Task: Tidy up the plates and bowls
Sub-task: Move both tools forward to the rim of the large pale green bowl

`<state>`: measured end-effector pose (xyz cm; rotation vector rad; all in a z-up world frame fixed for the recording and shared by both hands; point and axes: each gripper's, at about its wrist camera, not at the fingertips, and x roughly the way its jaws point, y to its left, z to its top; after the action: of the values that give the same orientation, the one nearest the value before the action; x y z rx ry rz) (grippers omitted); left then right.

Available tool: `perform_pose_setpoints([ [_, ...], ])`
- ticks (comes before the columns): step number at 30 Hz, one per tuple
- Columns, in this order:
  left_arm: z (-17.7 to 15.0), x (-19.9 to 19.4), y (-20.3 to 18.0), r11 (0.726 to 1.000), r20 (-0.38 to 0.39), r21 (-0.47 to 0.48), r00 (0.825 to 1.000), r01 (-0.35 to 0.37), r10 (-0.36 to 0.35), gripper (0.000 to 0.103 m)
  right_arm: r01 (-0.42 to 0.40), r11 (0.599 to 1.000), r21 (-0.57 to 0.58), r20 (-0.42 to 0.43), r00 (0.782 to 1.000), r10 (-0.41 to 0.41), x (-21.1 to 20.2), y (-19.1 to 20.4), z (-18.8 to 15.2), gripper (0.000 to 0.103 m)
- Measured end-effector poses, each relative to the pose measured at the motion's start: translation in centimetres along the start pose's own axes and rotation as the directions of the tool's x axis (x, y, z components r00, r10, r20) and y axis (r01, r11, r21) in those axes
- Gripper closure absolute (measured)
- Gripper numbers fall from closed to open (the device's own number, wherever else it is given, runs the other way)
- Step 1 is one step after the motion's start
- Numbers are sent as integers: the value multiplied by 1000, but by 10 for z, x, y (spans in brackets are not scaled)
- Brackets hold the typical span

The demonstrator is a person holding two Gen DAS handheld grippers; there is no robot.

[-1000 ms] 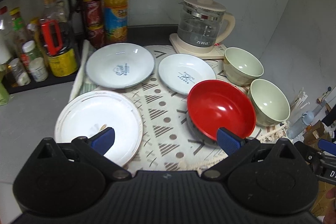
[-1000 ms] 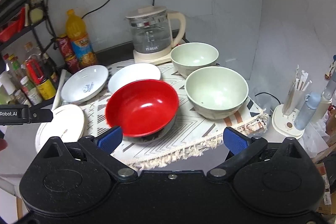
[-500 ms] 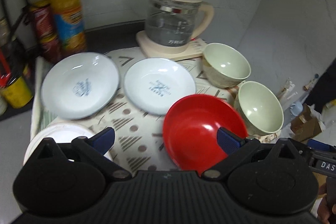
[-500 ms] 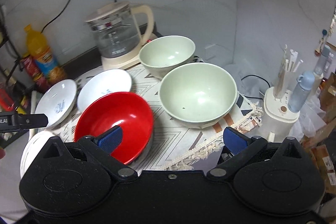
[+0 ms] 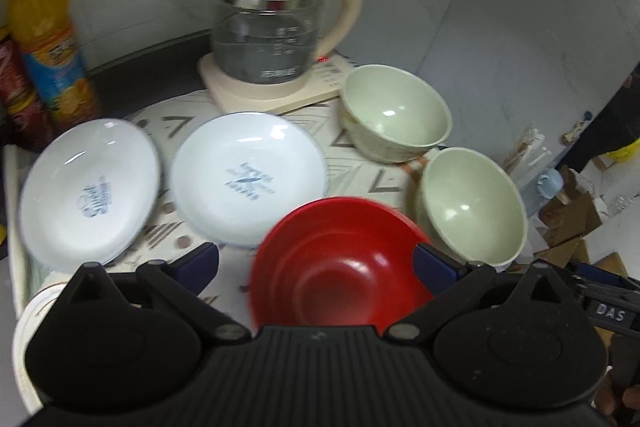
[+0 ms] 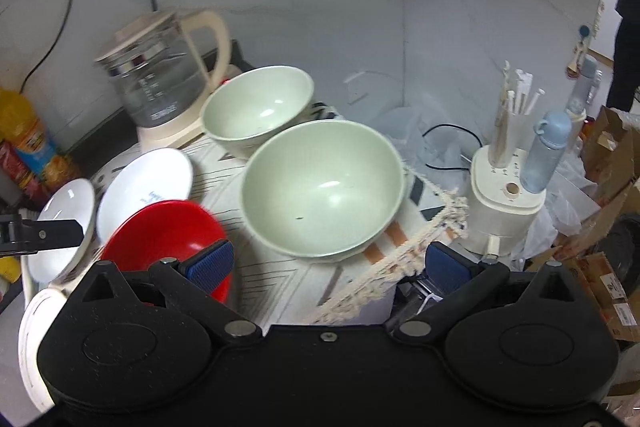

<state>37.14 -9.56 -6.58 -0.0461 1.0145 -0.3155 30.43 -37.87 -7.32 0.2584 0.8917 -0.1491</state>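
A red bowl [image 5: 340, 263] sits on the patterned mat, directly in front of my open, empty left gripper [image 5: 316, 263]. Behind it lie two white plates with blue print [image 5: 248, 179] [image 5: 88, 191]; a third white plate [image 5: 24, 319] shows at the left edge. Two pale green bowls [image 5: 472, 207] [image 5: 396, 115] stand at the right. In the right wrist view my open, empty right gripper [image 6: 328, 263] hovers just in front of the near green bowl [image 6: 320, 187], with the far green bowl [image 6: 256, 111] behind it and the red bowl [image 6: 160, 231] to the left.
A glass kettle [image 5: 272, 23] stands on its base at the back. An orange juice bottle [image 5: 44, 39] and cans stand at the back left. Right of the fringed mat edge [image 6: 404, 255] are a white appliance with a blue bottle [image 6: 508, 187] and cardboard boxes [image 6: 608, 155].
Both grippers have moved forward and to the right. The left one has closed in on the red bowl, the right one on the near green bowl. The dishes have not moved.
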Motion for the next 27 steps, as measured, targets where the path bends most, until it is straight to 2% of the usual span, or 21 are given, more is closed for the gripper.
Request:
perform_pose_setpoints([
  [7,16,26,-34,1000,-18,16,1000,13,-12,1,0,999,33,-11,1000,1,17,-26,14,0],
  [12,26,52,-56,1000,-59,18,998,21,-20,1,1,1000,24,-42,999,0,32,-41,20,1],
  [17,32,77,-73,999,-94,26,995,28,-26,3,-38,998,46,-80,996,42,47,-53,23,13],
  [24,40,105,-91,999,-114,29,993,34,-30,9,-86,995,58,-124,988,92,69,-64,31,21],
  [27,43,116,-95,999,-123,8,992,34,-32,15,-114,991,68,-153,981,123,80,-69,34,36],
])
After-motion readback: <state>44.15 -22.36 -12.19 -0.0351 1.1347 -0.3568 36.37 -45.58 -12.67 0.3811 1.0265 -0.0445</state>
